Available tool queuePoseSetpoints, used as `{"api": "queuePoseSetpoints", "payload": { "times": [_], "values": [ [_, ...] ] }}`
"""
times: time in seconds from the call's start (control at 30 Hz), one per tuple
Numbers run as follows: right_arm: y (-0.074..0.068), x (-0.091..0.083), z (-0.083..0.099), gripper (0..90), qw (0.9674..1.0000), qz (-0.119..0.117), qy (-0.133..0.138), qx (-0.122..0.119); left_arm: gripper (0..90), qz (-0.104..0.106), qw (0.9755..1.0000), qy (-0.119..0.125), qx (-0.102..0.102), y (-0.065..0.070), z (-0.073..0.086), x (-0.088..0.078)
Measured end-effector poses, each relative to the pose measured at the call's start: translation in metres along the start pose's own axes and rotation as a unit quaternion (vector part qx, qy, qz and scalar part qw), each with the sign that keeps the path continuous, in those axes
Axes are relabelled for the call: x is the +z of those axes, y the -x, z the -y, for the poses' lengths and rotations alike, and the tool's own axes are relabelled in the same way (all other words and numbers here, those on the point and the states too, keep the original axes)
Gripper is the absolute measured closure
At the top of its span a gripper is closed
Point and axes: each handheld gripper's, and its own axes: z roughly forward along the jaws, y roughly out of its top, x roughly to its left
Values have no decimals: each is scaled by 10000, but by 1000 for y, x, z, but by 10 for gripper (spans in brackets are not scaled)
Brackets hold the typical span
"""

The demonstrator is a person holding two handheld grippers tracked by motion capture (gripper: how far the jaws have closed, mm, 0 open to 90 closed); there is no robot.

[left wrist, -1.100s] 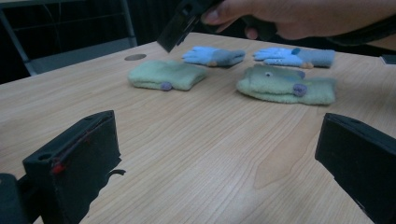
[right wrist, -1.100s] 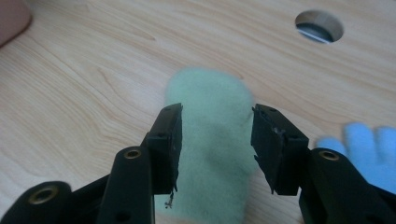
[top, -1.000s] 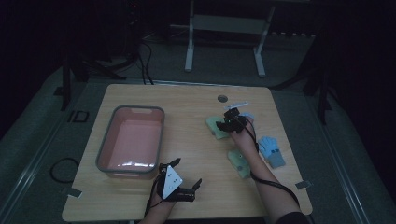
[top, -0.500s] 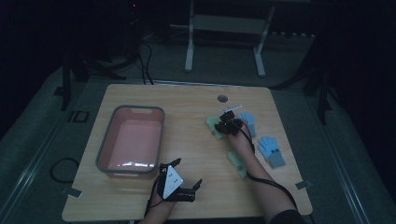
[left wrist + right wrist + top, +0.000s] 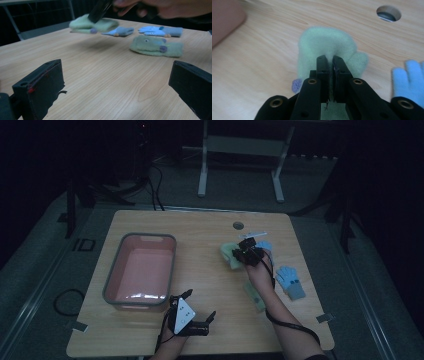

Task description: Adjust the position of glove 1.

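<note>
Since the earlier frame the right gripper (image 5: 246, 254) has drawn its jaws together on the pale green mitten (image 5: 329, 47) and come up with it, so the mitten now hangs clear of the wooden table (image 5: 200, 230) instead of lying flat. Its jaws have just been closing, and in the right gripper view they pinch a fold of the mitten's fabric with almost no gap between them. Taking the pink tub (image 5: 141, 270) as the mark, the held mitten is well off to its right, with a blue glove (image 5: 290, 281) farther right and a second green mitten (image 5: 255, 297) nearer the person. The left gripper (image 5: 192, 317) rests just below the tub's near right corner, jaws spread wide with nothing between them.
</note>
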Motion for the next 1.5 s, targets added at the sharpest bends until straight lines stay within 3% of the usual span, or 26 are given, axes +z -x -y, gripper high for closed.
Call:
{"api": "queuePoseSetpoints", "payload": {
  "times": [0.23, 0.3, 0.37, 0.43, 0.53, 0.6, 0.67, 0.87, 1.03, 1.17, 1.4, 1.5],
  "values": [
    [-34, -40, 8, 856, 9990, 124, 349, 260, 1, -156, 9999, 31, 33, 0, 1, -1],
    [-44, -42, 15, 857, 9990, 165, 335, 257, 1, -148, 9999, 34, 29, 0, 1, -1],
    [-54, -45, 25, 857, 9983, 126, 379, 428, 1, -148, 9999, 39, 10, -1, 1, -2],
    [-64, -46, 35, 858, 9983, 258, 374, 373, 1, -160, 9999, 48, -5, -1, 1, -2],
    [-71, -48, 47, 858, 9975, 265, 342, 557, 1, -182, 9998, 43, 12, -1, 1, -2],
    [-72, -50, 54, 857, 9959, 171, 382, 807, 1, -178, 9998, 44, 15, -1, 1, -2],
    [-77, -51, 61, 857, 9951, 247, 427, 859, 1, -185, 9998, 49, 14, -1, 1, -2],
    [-90, -40, 80, 857, 9937, 226, 370, 1031, 1, -211, 9997, 101, 16, 0, 1, -3],
    [-94, -29, 88, 857, 9936, 334, 265, 1049, 1, -207, 9997, 99, 20, 0, 1, -3],
    [-94, -12, 96, 848, 9930, 451, 23, 1089, 1, -196, 9998, 89, 54, 0, 1, -3],
    [-95, -3, 100, 758, 9928, 466, -63, 1101, 1, -126, 9999, 55, 61, 0, 1, -2],
    [-92, -5, 97, 657, 9941, 370, -84, 1017, 1, -111, 9999, 51, 58, 0, 1, -2]
  ]
}}
